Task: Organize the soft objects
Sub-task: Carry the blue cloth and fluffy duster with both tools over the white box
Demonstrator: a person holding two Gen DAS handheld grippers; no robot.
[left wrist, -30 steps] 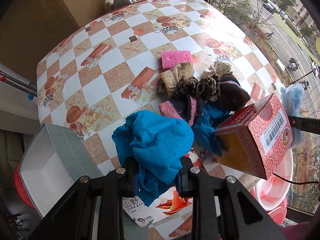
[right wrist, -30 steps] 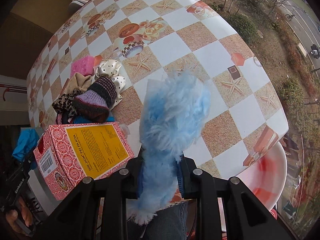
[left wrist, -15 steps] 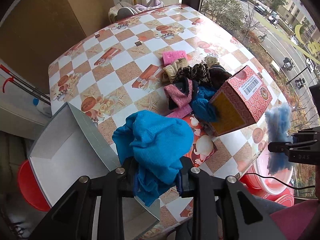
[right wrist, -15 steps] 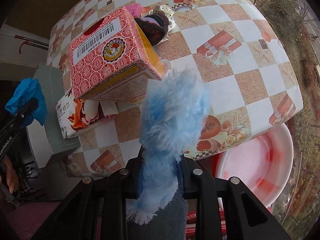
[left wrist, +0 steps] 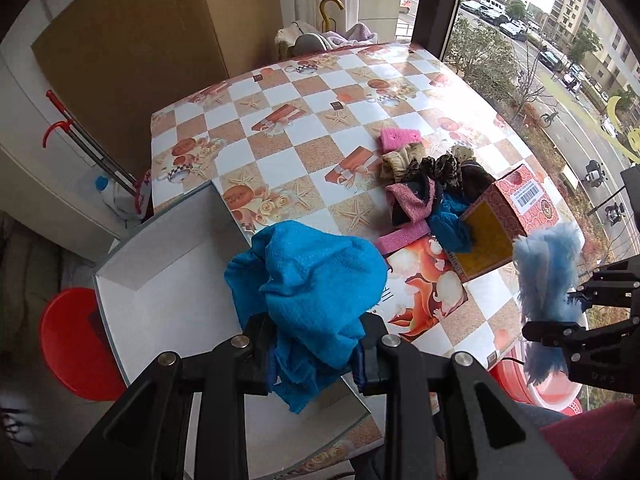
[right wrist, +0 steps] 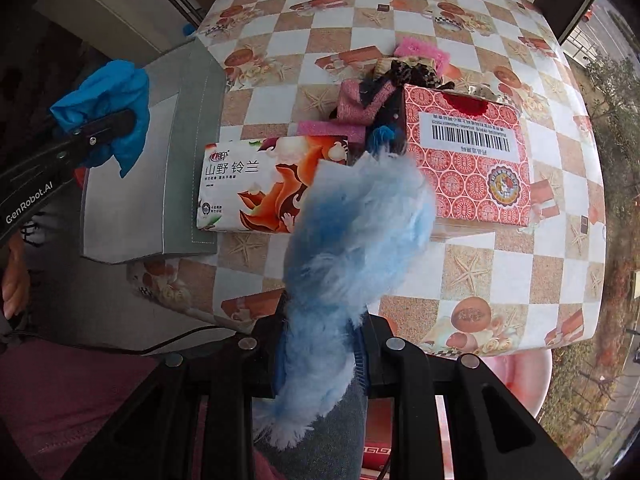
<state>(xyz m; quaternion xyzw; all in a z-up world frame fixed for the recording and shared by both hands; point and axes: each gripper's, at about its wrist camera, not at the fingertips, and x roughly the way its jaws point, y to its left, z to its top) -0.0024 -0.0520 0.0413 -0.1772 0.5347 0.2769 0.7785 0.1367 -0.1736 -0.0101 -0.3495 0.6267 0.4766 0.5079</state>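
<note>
A bright blue cloth (left wrist: 316,280) is being clamped between the fingers of the left gripper (left wrist: 316,360), which is closed down onto the bunched fabric. The bulk of the cloth is bulging up ahead of the fingertips, and a loose corner is hanging below them. The cloth is being held in the air over the open grey box (left wrist: 168,280), whose white inside is showing beneath and to the left of the gripper. In the right wrist view the same cloth (right wrist: 104,108) is being seen from the side, pinched in the left gripper (right wrist: 100,128) above the grey box (right wrist: 184,152).

A fluffy pale blue piece (right wrist: 352,260) is being gripped by the right gripper (right wrist: 320,356), its fingers closed on the lower part of the fluff while the rest is fanning out ahead of them. It is being held off the table, near the front edge of the checkered tablecloth (right wrist: 480,272). In the left wrist view the fluffy piece (left wrist: 548,280) and the right gripper (left wrist: 576,312) are being seen at the right.

On the table, a tissue pack (right wrist: 264,184) is lying just beside the grey box, and a red patterned carton (right wrist: 464,160) is standing beside it. Behind these, a heap of soft things (left wrist: 428,188) is lying, with a pink sponge (left wrist: 398,138) at its far side.
</note>
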